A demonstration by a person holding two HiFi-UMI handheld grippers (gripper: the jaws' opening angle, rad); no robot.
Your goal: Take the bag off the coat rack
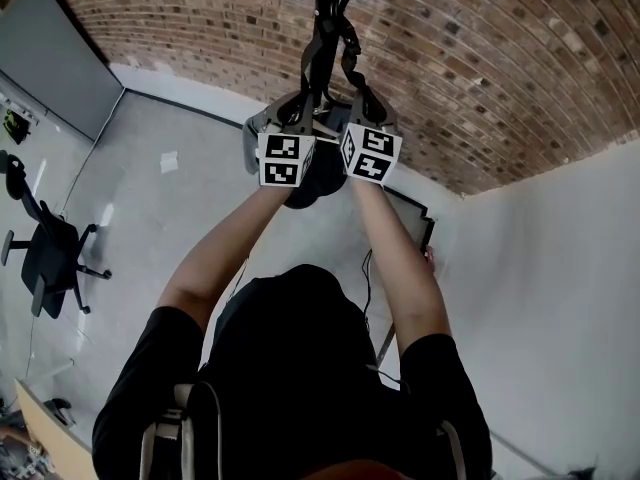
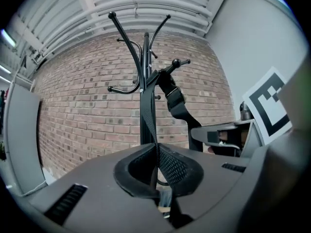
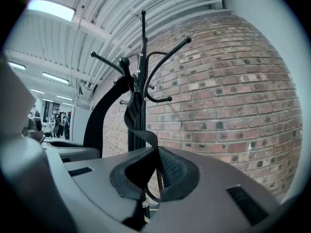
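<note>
A black coat rack [image 1: 325, 8] stands against the brick wall. A black bag [image 1: 308, 186] hangs from it by a webbing strap, low between my two hands. My left gripper [image 1: 298, 116] is shut on the strap [image 2: 147, 115], which runs taut from a hook down into its pads [image 2: 172, 169]. My right gripper [image 1: 362, 106] is shut on the other run of the strap [image 3: 138, 125], which twists down from a knobbed hook [image 3: 124, 62]. Both grippers are raised side by side, close to the pole [image 2: 145, 81]. The bag body is hidden in both gripper views.
A brick wall [image 1: 500, 68] is behind the rack. An office chair [image 1: 50, 248] stands on the grey floor at the left, and a grey panel [image 1: 60, 58] beyond it. A dark framed board [image 1: 415, 223] leans by the white wall at the right. Several free hooks [image 3: 187, 40] stick out above.
</note>
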